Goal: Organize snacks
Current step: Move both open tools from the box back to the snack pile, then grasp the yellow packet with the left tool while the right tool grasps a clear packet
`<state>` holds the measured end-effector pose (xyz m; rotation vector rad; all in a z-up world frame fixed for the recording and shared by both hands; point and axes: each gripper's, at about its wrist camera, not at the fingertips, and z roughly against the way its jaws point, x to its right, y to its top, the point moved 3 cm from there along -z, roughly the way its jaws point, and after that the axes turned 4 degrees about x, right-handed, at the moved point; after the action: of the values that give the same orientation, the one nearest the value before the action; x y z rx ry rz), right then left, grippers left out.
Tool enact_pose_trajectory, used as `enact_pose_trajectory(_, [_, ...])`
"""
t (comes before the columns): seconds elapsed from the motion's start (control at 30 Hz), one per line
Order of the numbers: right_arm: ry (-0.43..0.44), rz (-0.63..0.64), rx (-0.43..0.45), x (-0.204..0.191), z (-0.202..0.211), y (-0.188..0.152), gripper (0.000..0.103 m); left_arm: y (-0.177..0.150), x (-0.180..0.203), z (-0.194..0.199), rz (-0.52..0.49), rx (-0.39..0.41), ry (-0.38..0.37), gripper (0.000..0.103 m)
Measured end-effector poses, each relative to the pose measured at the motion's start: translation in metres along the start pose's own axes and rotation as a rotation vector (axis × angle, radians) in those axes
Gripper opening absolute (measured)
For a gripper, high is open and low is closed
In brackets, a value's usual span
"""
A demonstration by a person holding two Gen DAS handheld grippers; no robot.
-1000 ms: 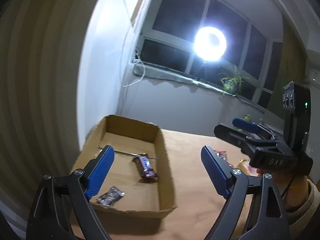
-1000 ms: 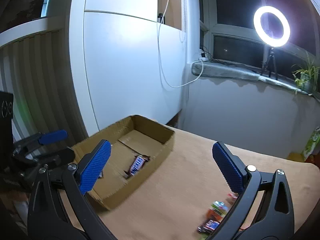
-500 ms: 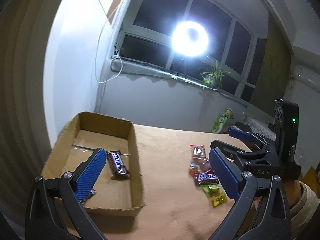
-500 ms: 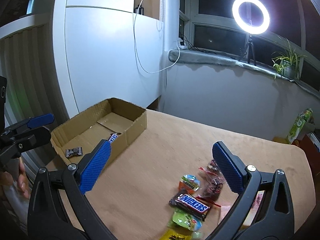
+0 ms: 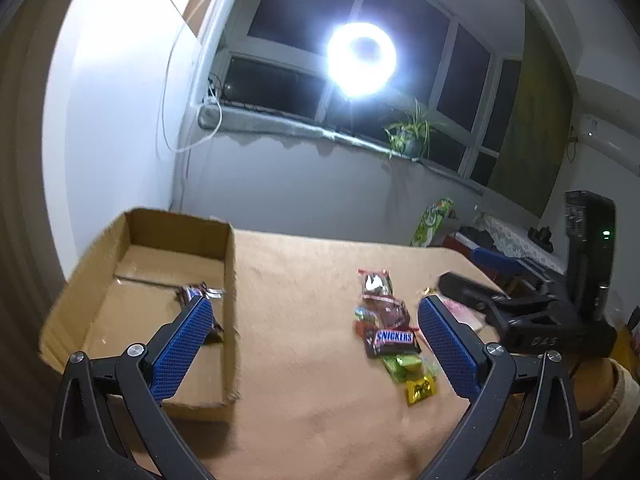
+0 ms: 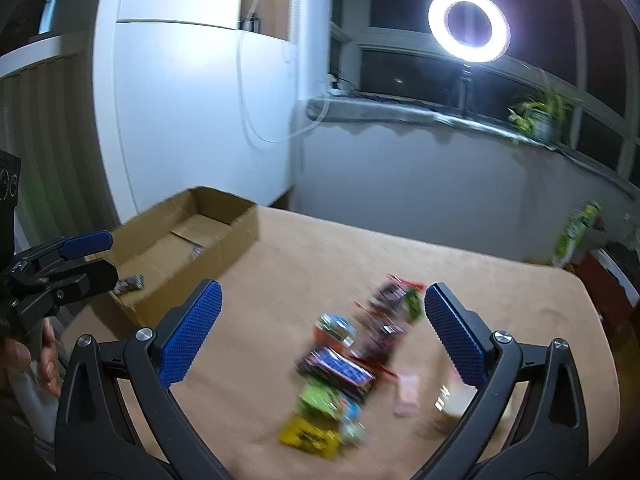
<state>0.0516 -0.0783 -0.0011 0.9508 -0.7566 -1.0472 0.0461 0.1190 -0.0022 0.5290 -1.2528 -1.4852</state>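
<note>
A pile of snacks [image 5: 390,330] lies on the tan table, with a Snickers bar [image 5: 394,338], a dark red packet [image 5: 378,284], green wrappers and a yellow wrapper [image 5: 419,389]. It is blurred in the right wrist view [image 6: 344,364]. An open cardboard box [image 5: 228,280] at the left holds a chocolate bar [image 5: 196,294] and a small dark wrapper [image 6: 130,283]. My left gripper [image 5: 312,348] is open and empty above the table between box and pile. My right gripper [image 6: 320,336] is open and empty above the pile.
The tan table [image 5: 304,400] ends at a grey wall below a window sill. A ring light [image 5: 362,58] and a potted plant [image 5: 408,138] stand at the sill. A green carton [image 5: 434,222] stands beyond the table's far right corner.
Both grippers have swung right, away from the box and toward the snack pile, which now sits between the right gripper's fingers. Both stay open.
</note>
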Motion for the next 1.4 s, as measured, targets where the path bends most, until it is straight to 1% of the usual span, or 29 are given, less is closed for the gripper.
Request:
enact_pose_trajectory(0.17, [-0.055,-0.043,-0.042,0.033,0.02,-0.037,0.103,-0.02,0.011,-0.017,-0.004,-0.056,-0.021,0.102])
enact_pose_trajectory(0.3, [-0.063,-0.08,-0.078,0.054,0.028,-0.064,0.103,-0.035,0.028,-0.035,-0.022,-0.097,-0.046,0.102])
enact_pose_trajectory(0.4, [-0.019,-0.091,-0.113,0.06,0.026,-0.087,0.101,-0.048,0.045,-0.046,-0.037,-0.135,-0.076,0.102])
enact_pose_trajectory(0.47, [0.014,-0.102,-0.145,0.062,0.02,-0.101,0.091,-0.059,0.059,-0.053,-0.05,-0.171,-0.098,0.102])
enact_pose_trajectory(0.53, [0.043,-0.12,-0.167,0.064,0.014,-0.111,0.084,-0.069,0.071,-0.057,-0.078,-0.191,-0.106,0.102])
enact_pose_trajectory(0.57, [0.062,-0.128,-0.176,0.066,0.009,-0.116,0.081,-0.075,0.076,-0.059,-0.087,-0.2,-0.107,0.102])
enact_pose_trajectory(0.63, [0.095,-0.129,-0.193,0.067,0.002,-0.124,0.079,-0.087,0.086,-0.064,-0.102,-0.225,-0.115,0.102])
enact_pose_trajectory(0.7, [0.137,-0.129,-0.198,0.068,-0.003,-0.128,0.077,-0.097,0.093,-0.069,-0.112,-0.243,-0.107,0.102])
enact_pose_trajectory(0.77, [0.177,-0.123,-0.197,0.067,-0.009,-0.128,0.07,-0.104,0.098,-0.072,-0.117,-0.249,-0.105,0.102])
enact_pose_trajectory(0.83, [0.221,-0.112,-0.192,0.067,-0.015,-0.125,0.066,-0.109,0.103,-0.077,-0.141,-0.252,-0.09,0.091])
enact_pose_trajectory(0.87, [0.239,-0.106,-0.192,0.066,-0.018,-0.124,0.061,-0.112,0.105,-0.08,-0.155,-0.257,-0.09,0.088])
enact_pose_trajectory(0.9, [0.27,-0.086,-0.194,0.064,-0.023,-0.123,0.06,-0.113,0.107,-0.083,-0.164,-0.263,-0.091,0.084])
enact_pose_trajectory(0.97, [0.293,-0.055,-0.22,0.062,-0.033,-0.122,0.059,-0.117,0.11,-0.088,-0.192,-0.273,-0.093,0.081])
enact_pose_trajectory(1.0, [0.322,-0.041,-0.23,0.06,-0.038,-0.122,0.059,-0.119,0.11,-0.091,-0.205,-0.278,-0.084,0.081])
enact_pose_trajectory(1.03, [0.334,-0.029,-0.23,0.059,-0.041,-0.121,0.05,-0.119,0.111,-0.092,-0.216,-0.274,-0.079,0.081])
enact_pose_trajectory(1.07, [0.34,-0.023,-0.235,0.058,-0.043,-0.121,0.032,-0.119,0.111,-0.093,-0.22,-0.271,-0.079,0.081])
enact_pose_trajectory(1.1, [0.347,-0.014,-0.244,0.057,-0.046,-0.121,0.029,-0.119,0.111,-0.094,-0.224,-0.271,-0.078,0.081])
enact_pose_trajectory(1.17, [0.353,-0.009,-0.24,0.056,-0.046,-0.122,0.027,-0.118,0.112,-0.096,-0.234,-0.27,-0.072,0.071])
enact_pose_trajectory(1.2, [0.359,-0.003,-0.242,0.055,-0.045,-0.122,0.027,-0.117,0.112,-0.098,-0.236,-0.276,-0.066,0.061])
enact_pose_trajectory(1.23, [0.358,-0.002,-0.238,0.055,-0.043,-0.123,0.027,-0.117,0.113,-0.099,-0.237,-0.279,-0.064,0.054])
enact_pose_trajectory(1.27, [0.356,-0.01,-0.236,0.057,-0.041,-0.124,0.026,-0.117,0.113,-0.101,-0.241,-0.284,-0.063,0.053])
enact_pose_trajectory(1.3, [0.355,-0.017,-0.233,0.059,-0.039,-0.124,0.025,-0.117,0.114,-0.101,-0.247,-0.285,-0.06,0.046])
enact_pose_trajectory(1.33, [0.347,-0.029,-0.226,0.062,-0.037,-0.125,0.024,-0.117,0.113,-0.101,-0.247,-0.284,-0.054,0.035])
enact_pose_trajectory(1.37, [0.338,-0.042,-0.219,0.066,-0.034,-0.127,0.02,-0.117,0.112,-0.102,-0.243,-0.283,-0.053,0.031])
enact_pose_trajectory(1.4, [0.327,-0.059,-0.213,0.07,-0.033,-0.128,0.02,-0.116,0.111,-0.101,-0.234,-0.281,-0.053,0.024])
